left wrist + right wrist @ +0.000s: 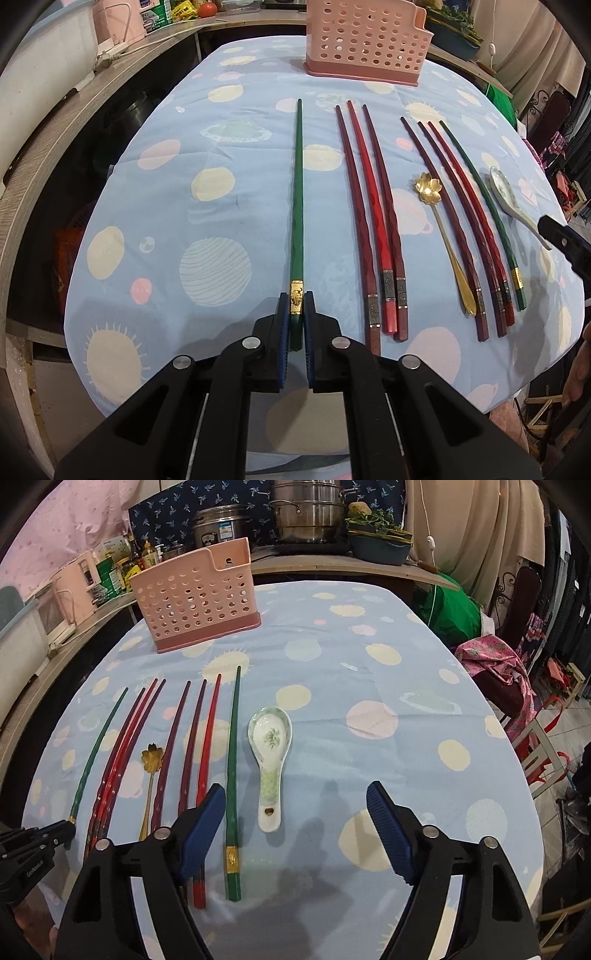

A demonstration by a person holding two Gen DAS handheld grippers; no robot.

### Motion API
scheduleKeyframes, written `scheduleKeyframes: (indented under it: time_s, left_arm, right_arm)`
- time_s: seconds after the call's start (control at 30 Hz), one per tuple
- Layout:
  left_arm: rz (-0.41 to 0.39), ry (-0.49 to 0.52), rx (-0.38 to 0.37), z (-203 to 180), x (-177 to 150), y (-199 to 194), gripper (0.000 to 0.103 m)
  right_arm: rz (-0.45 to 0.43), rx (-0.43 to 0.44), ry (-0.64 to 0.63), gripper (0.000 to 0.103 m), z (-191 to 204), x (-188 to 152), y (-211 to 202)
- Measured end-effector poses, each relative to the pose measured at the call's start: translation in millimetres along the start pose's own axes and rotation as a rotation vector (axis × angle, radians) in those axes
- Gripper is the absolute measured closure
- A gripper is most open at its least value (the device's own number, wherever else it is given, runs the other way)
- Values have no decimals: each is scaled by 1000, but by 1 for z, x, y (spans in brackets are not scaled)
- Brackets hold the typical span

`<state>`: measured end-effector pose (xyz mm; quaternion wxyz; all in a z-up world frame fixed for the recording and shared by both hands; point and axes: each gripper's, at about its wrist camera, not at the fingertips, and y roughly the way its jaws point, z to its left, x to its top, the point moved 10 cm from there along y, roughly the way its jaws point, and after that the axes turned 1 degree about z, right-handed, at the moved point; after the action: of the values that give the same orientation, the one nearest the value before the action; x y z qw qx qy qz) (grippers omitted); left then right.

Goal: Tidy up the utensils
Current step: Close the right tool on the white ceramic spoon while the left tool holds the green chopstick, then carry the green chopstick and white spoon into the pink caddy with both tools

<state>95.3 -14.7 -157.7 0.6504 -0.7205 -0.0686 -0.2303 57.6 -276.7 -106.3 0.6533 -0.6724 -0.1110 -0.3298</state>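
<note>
My left gripper (pixel 296 295) is shut on the gold-banded end of a green chopstick (pixel 297 192), which lies straight on the blue planet-print cloth. To its right lie three red chopsticks (pixel 373 206), a gold flower spoon (pixel 428 186), several more red chopsticks (pixel 461 206) and a second green chopstick (pixel 480 197). In the right wrist view my right gripper (pixel 295 794) stands open low over the cloth. That second green chopstick (pixel 232 760) and a white ceramic spoon (pixel 271 738) lie between its fingers, untouched. A pink perforated utensil holder (pixel 195 598) stands upright at the far side.
The cloth-covered table (pixel 369 664) has bare cloth right of the ceramic spoon. A wooden counter (pixel 55 155) with appliances runs along the left. Steel pots (pixel 306 513) and a planter (pixel 380 542) sit behind the table. Chairs and clutter stand off the right edge.
</note>
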Motion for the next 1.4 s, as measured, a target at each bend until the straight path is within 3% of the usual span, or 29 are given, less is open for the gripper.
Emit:
scheduleKeyframes:
  time_s: [0.2,0.43,0.93,1.2,1.4]
  left_arm:
    - [-2,2,7,0,1,1,96]
    - [0,1,12,0,2,2,96]
    - [-14,-13,-11,0,1,-4,96]
    - [-111,-29,-26,5,20,-42,96]
    - [-220,-38,-29,14,58,-78,96]
  right_arm:
    - [37,91,58,64,2,4,17]
    - [80,135,90,84,3,-5,29]
    - [47,135,90,95,-1,-13,16]
    - [-39,105,43,97,1,14,-20]
    - [-96,113,13,97,6,40,-39]
